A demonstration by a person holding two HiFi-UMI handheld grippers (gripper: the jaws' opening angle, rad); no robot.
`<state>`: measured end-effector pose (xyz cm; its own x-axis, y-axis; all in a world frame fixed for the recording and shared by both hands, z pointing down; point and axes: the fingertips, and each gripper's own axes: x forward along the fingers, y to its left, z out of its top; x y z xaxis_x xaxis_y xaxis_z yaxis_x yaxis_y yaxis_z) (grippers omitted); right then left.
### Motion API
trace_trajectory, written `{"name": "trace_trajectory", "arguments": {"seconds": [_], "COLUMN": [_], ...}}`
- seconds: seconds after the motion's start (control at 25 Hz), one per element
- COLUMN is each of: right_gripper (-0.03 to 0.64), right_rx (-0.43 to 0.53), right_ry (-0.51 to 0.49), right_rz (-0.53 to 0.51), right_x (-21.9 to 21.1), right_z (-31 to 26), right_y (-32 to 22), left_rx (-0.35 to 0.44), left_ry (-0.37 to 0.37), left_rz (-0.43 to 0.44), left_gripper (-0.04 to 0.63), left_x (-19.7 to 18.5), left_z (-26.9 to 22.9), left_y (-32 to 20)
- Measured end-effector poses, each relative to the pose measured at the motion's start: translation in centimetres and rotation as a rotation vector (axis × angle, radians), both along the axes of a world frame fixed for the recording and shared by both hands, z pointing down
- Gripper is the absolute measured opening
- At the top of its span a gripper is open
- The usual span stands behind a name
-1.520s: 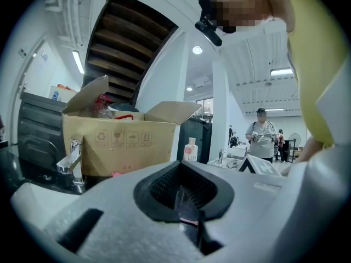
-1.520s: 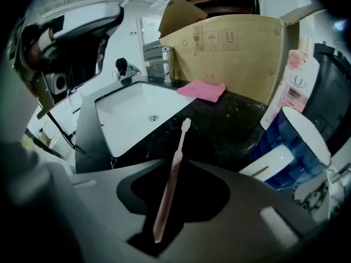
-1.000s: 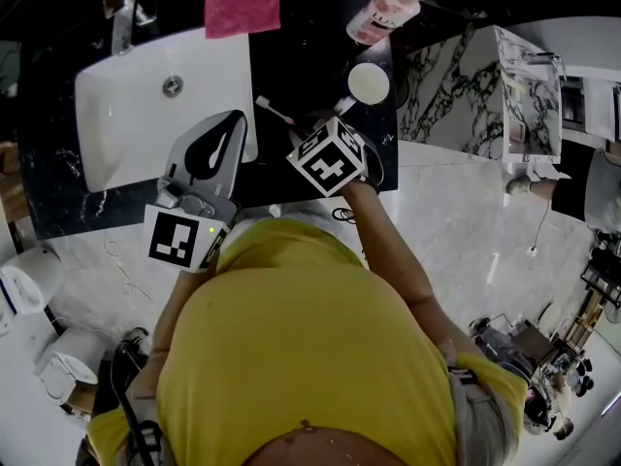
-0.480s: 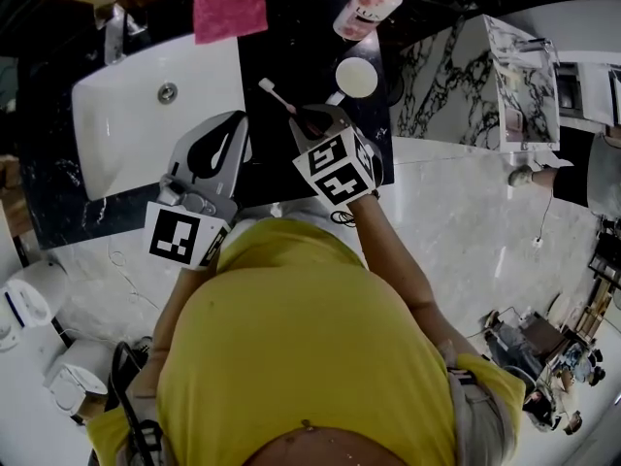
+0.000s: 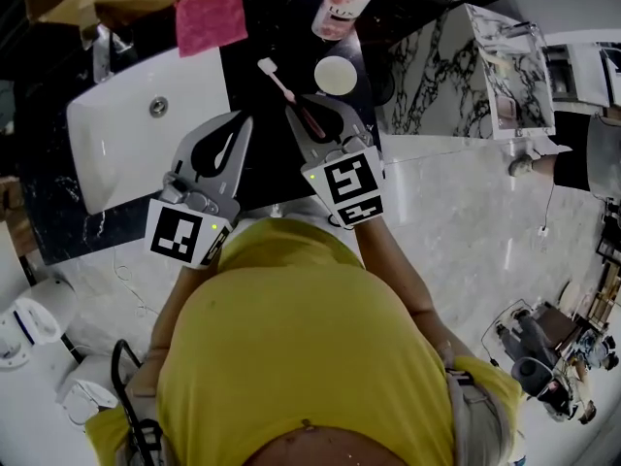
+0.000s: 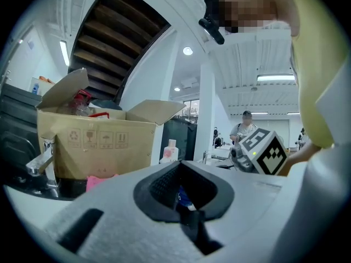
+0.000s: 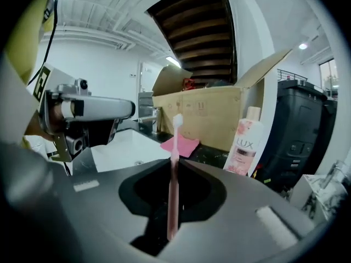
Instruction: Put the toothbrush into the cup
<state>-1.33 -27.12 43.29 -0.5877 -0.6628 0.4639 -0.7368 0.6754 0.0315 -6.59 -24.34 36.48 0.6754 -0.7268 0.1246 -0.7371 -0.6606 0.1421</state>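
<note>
A pink toothbrush [image 5: 279,81] with a white head juts out from my right gripper [image 5: 303,115], which is shut on its handle. In the right gripper view the toothbrush [image 7: 174,158] stands straight up between the jaws, well above the counter. The white cup [image 5: 335,74] stands on the black counter just right of the brush head. My left gripper [image 5: 243,122] hovers over the sink's right rim, left of the right gripper, jaws together with nothing held. In the left gripper view my left gripper [image 6: 178,169] is shut too.
A white sink [image 5: 126,139] with a faucet [image 5: 100,42] lies at left. A pink cloth [image 5: 211,17] and a pink bottle [image 5: 340,3] sit at the back of the counter, in front of a cardboard box [image 7: 208,116]. Right of the cup stands a marbled partition [image 5: 437,76].
My right gripper has risen off the counter with the toothbrush and tilted up, so the brush now points toward the back. The left gripper has shifted slightly.
</note>
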Motion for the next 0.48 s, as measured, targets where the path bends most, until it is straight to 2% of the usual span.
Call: {"name": "trace_trajectory", "arguments": {"seconds": [0.32,0.48], "right_gripper": [0.06,0.06], "right_rx": [0.179,0.229], "right_ry": [-0.113,-0.17], "right_rz": [0.099,0.141], "right_x": [2.2,3.4], "right_z": [-4.1,-4.9], "right_y": [-1.3,-1.9], "left_rx": [0.003,0.002], "left_ry": [0.007,0.011], "left_rz": [0.047,0.064], "left_gripper": [0.002,0.002], "left_x": [2.3,3.2], "left_z": [-0.3,-0.4], "left_y": [0.1,-0.1]}}
